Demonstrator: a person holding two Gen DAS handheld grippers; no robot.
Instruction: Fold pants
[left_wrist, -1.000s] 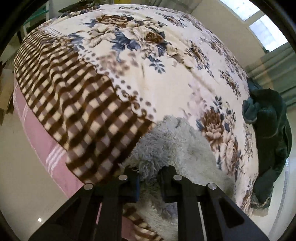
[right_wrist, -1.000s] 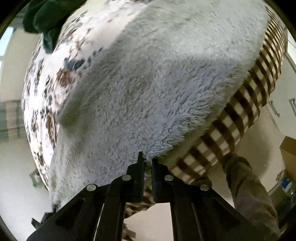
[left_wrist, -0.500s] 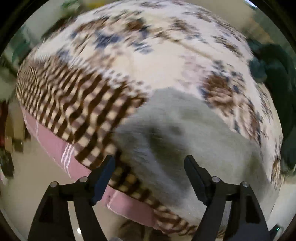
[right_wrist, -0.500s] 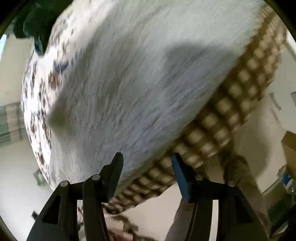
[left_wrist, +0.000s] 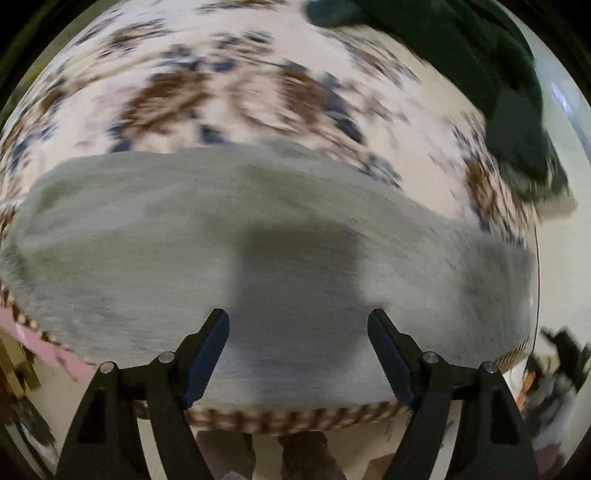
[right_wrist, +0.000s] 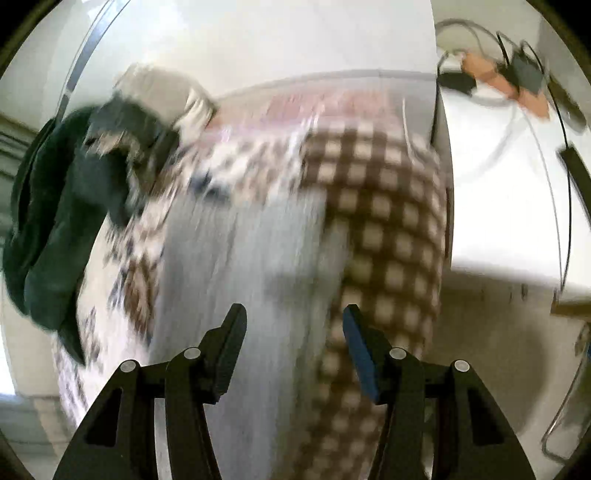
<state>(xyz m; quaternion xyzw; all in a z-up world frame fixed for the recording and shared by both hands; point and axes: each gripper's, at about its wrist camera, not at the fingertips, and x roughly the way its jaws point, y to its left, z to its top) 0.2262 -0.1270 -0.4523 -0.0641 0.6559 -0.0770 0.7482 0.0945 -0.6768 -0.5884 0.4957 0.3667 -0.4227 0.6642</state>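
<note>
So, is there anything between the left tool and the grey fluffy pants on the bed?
Nothing visible. The left tool hangs open above the grey fluffy pants; only its shadow falls there. The dark green garment lies off at the bed's edge.

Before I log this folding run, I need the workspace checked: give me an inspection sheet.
Surface: bed under a floral blanket with a brown checked border.
Job's things: fluffy grey pants lying flat along the bed's edge.
Clutter: dark green garment heaped at the far side.
Grippers: left gripper and right gripper open, nothing between the jaws.
Cables: thin wires by the wall.
Surroundings: pale floor, blurred.
</note>
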